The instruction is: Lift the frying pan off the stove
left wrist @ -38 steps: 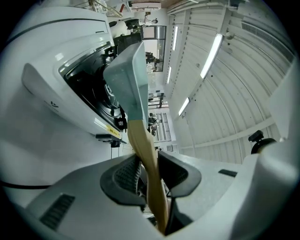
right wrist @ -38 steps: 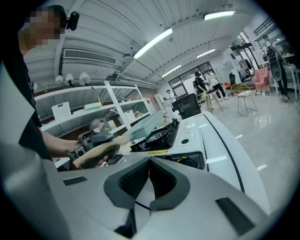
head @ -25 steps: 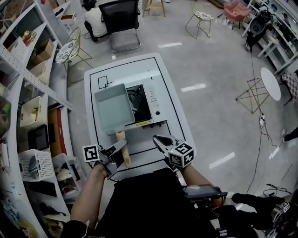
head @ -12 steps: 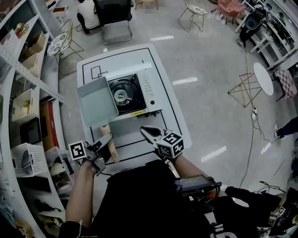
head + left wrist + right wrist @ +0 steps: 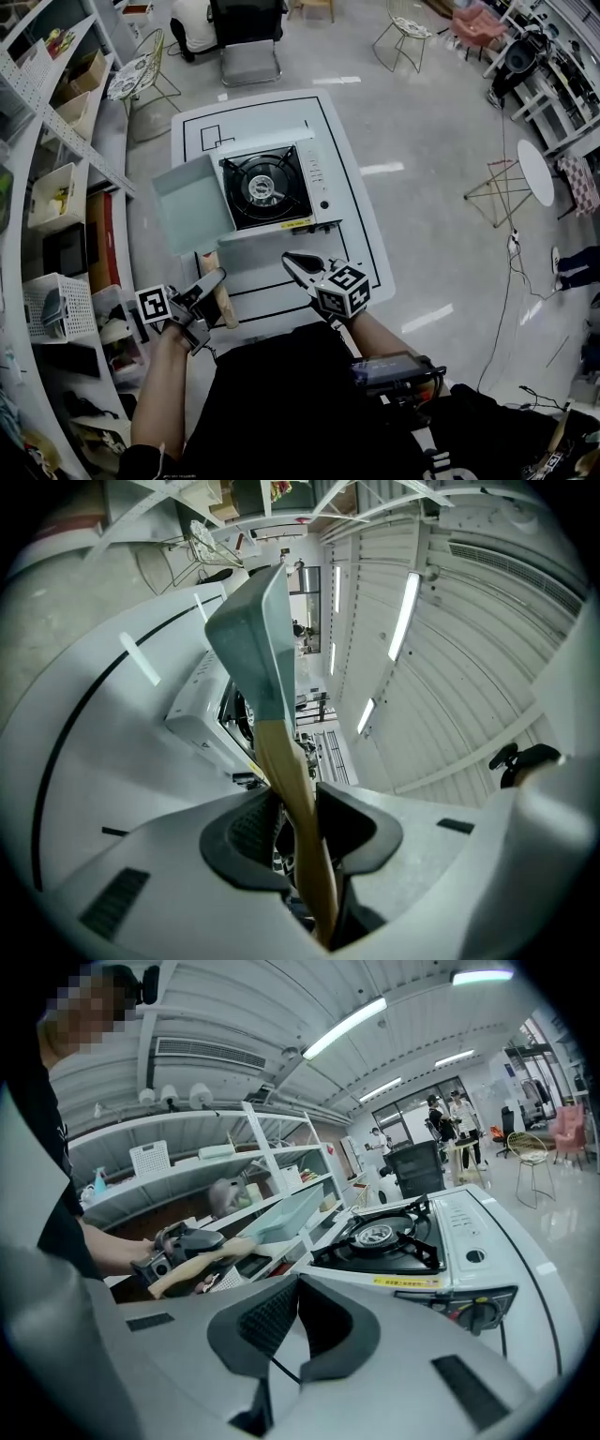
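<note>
Head view: the rectangular frying pan (image 5: pixel 192 204) hangs clear of the gas stove (image 5: pixel 277 186), at its nine o'clock, past the table's (image 5: pixel 291 112) left edge.

Left gripper view: the left gripper (image 5: pixel 295 794) is clamped on the pan's wooden handle (image 5: pixel 279 747). The pan is rigid and probably front-heavy, so a hold nearer the body would steady it.

Right gripper view: the right gripper (image 5: pixel 298 1283) has its jaws together, holding nothing.

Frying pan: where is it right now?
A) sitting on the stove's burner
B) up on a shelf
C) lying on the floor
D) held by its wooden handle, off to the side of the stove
D: the left gripper is shut on the wooden handle, and the frying pan is beside the stove, whose burner is bare.
</note>
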A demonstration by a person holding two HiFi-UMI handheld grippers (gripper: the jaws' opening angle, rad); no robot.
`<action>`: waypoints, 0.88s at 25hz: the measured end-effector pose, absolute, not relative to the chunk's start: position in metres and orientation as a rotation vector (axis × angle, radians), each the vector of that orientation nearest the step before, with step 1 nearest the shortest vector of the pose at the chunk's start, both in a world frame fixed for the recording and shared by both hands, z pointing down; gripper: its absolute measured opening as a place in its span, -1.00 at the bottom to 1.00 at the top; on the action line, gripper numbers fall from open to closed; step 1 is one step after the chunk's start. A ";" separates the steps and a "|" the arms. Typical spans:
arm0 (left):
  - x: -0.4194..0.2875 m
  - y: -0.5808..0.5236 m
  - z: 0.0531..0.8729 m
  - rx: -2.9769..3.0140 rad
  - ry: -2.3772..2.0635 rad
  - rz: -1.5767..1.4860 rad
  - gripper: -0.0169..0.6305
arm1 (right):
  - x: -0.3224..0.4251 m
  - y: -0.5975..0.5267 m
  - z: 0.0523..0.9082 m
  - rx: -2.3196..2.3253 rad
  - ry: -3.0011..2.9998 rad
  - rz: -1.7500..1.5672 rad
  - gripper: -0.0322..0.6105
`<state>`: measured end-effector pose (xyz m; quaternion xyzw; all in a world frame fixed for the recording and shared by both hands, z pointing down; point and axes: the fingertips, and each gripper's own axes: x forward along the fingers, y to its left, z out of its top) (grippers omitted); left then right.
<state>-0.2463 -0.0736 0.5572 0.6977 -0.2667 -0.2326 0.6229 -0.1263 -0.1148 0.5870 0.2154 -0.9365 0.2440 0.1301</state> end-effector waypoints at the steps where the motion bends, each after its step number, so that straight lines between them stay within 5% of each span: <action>1: -0.251 -0.072 0.558 1.600 -0.619 -0.536 -0.59 | -0.130 -0.114 0.587 0.620 -2.723 0.707 -0.82; 22: -0.329 -0.039 0.566 1.583 -0.725 -0.621 -0.59 | -0.205 -0.096 0.578 0.431 -2.784 0.609 -0.82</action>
